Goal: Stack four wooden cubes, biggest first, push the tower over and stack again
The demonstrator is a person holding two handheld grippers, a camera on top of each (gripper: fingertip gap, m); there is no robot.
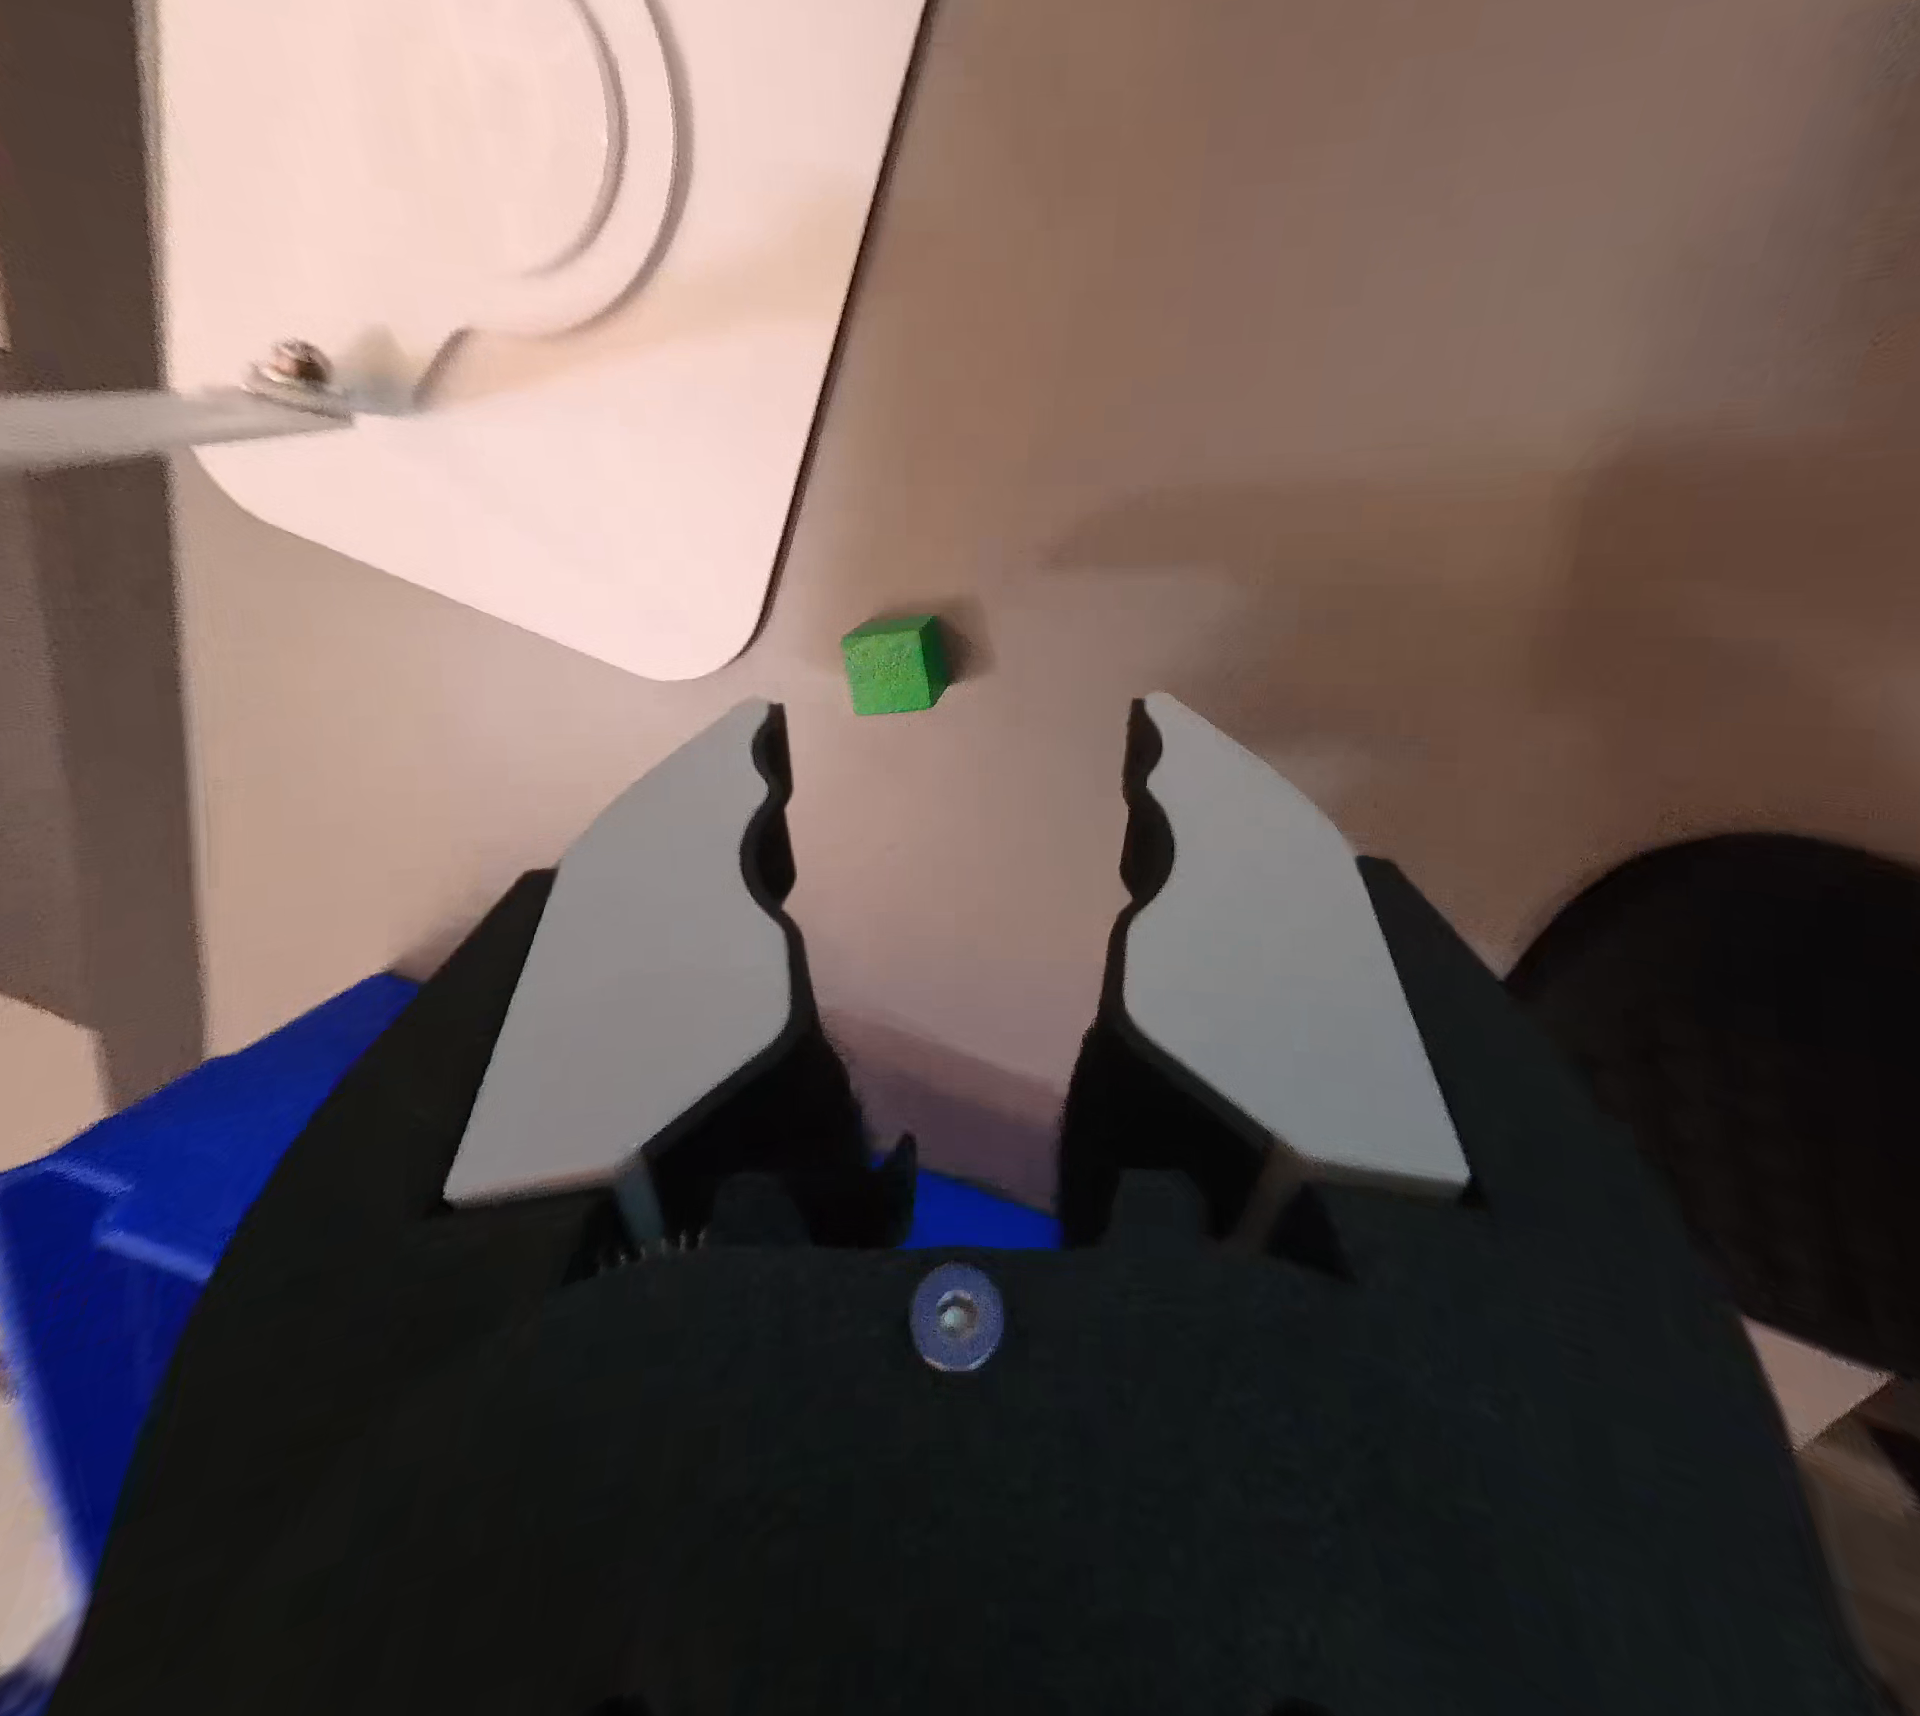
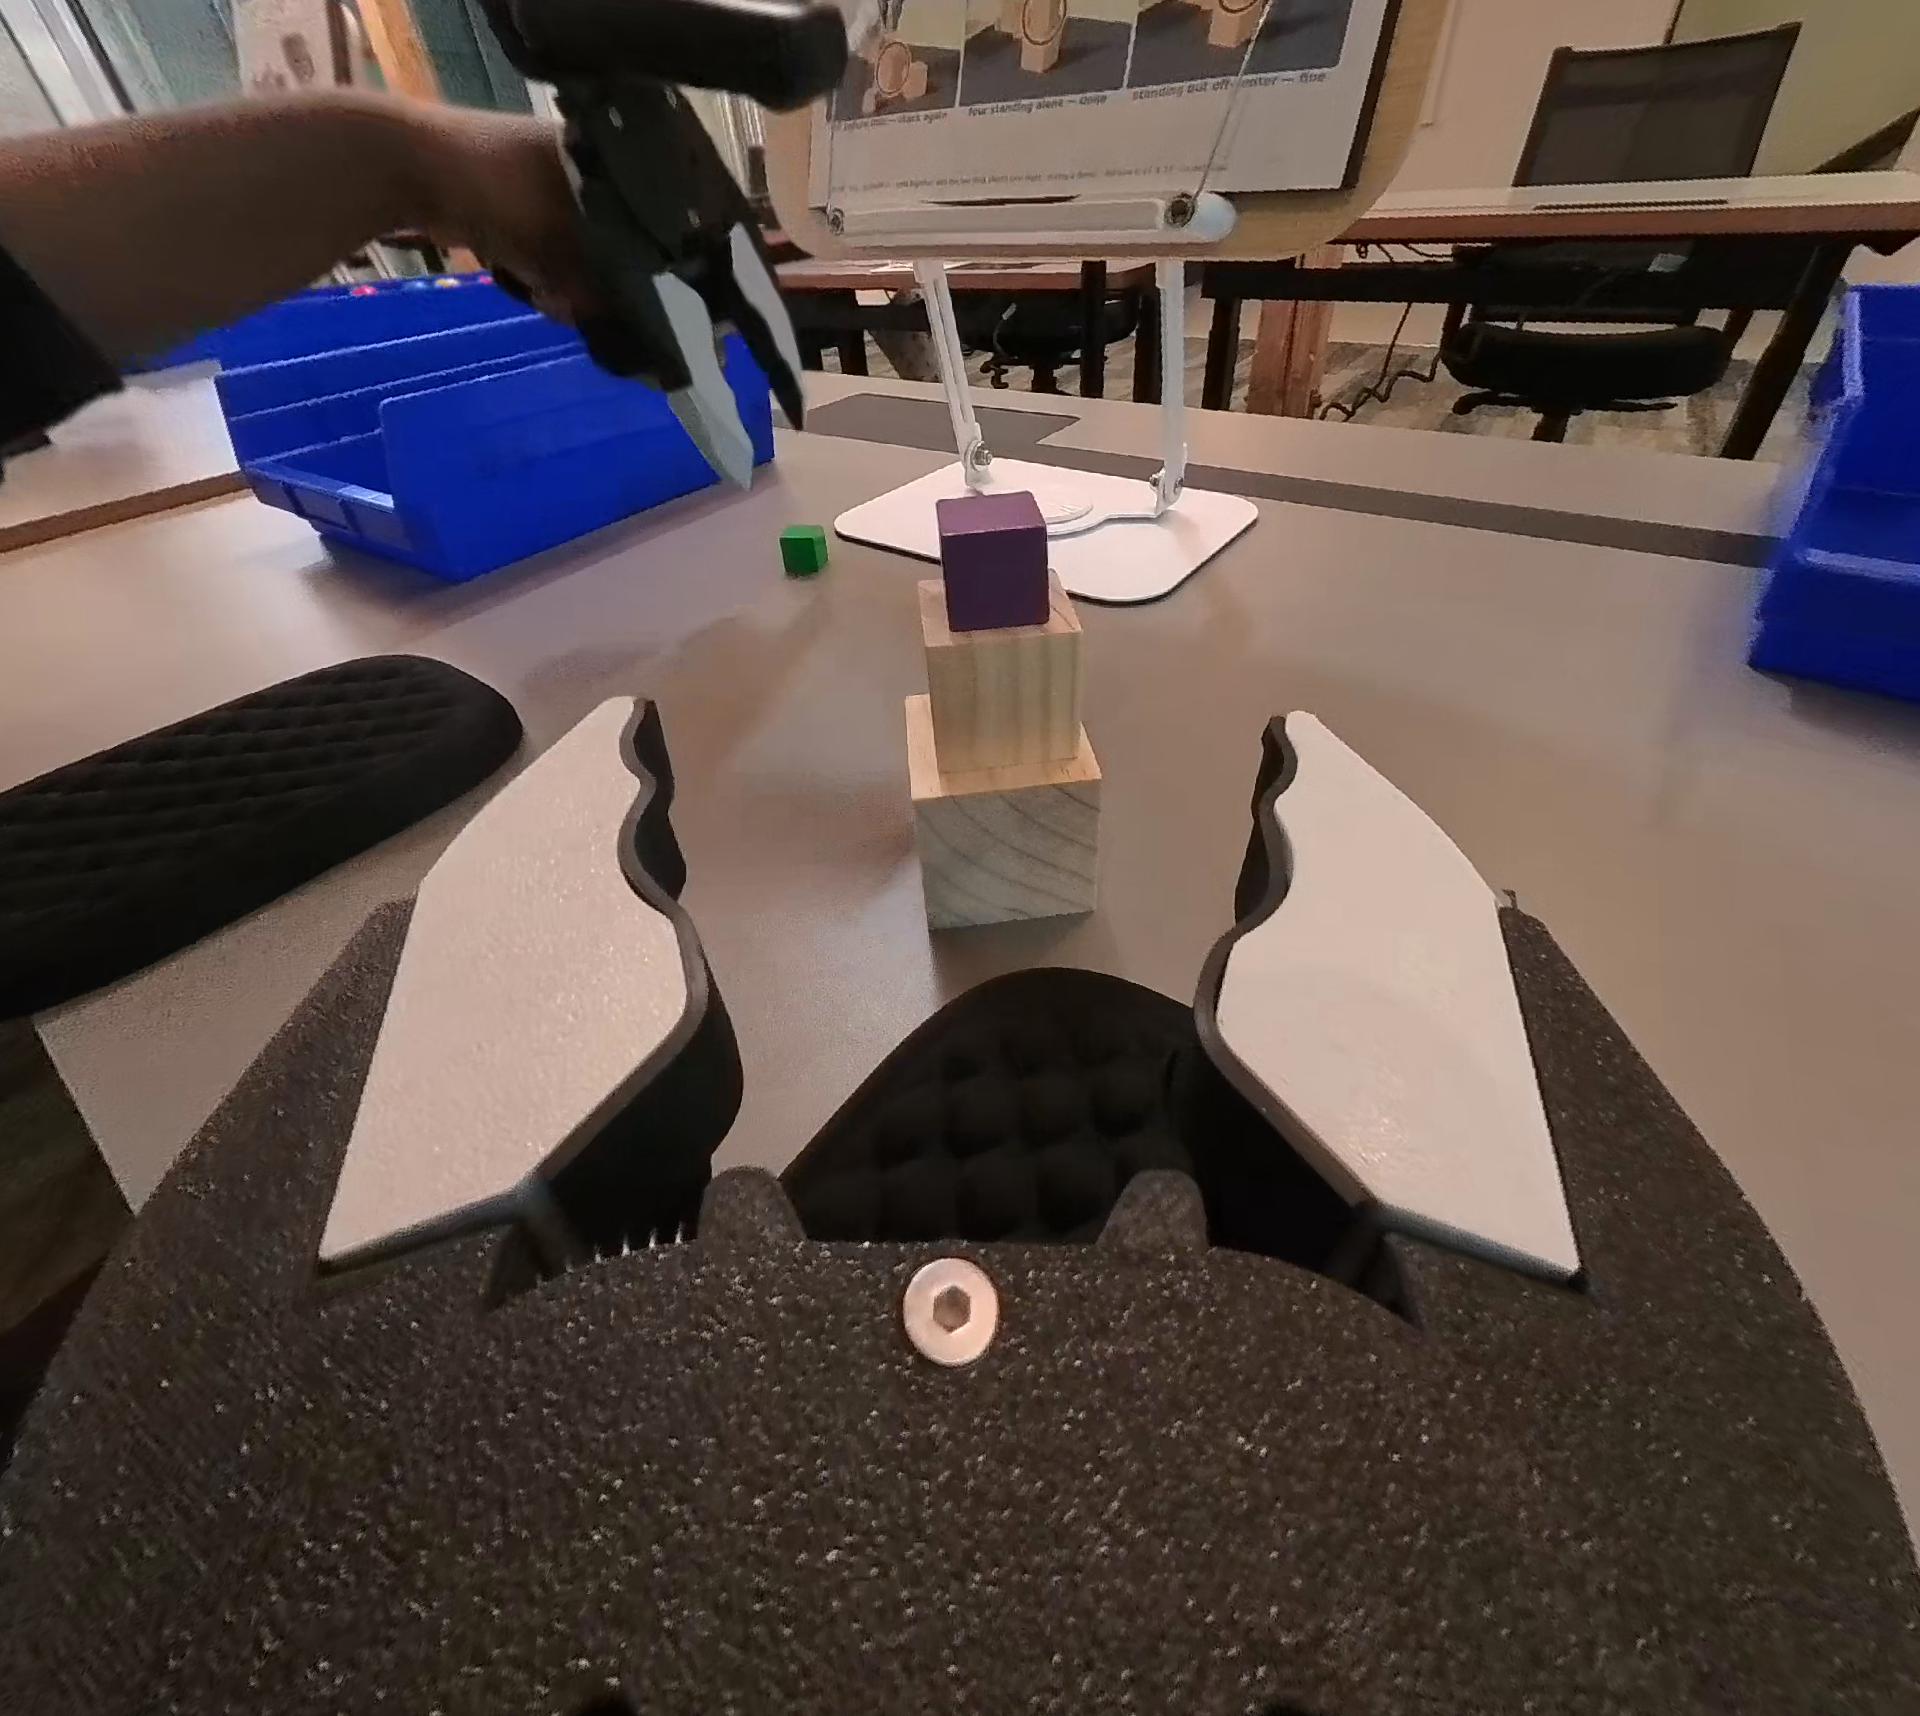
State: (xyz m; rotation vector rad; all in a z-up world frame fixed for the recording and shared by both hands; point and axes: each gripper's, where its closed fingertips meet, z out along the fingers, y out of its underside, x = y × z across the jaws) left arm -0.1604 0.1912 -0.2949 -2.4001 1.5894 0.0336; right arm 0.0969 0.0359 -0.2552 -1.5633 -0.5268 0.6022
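Both jaws apart, bare; blue bin (image 1: 156, 1178) blurred behind left gripper (image 1: 956, 710).

The left gripper (image 1: 956, 710) is seen pointed down at a grey-brown table (image 1: 1351, 316), its jaws parted and nothing gripped between them. A small green cube (image 1: 891, 665) is found on the table just beyond the fingertips, nearer the left finger (image 1: 665, 918), untouched by either. Far left, the rounded corner of a white stand base (image 1: 499, 471) is noted near the cube. A blue bin (image 1: 156, 1251) lies near left, a black padded object (image 1: 1745, 1043) near right.
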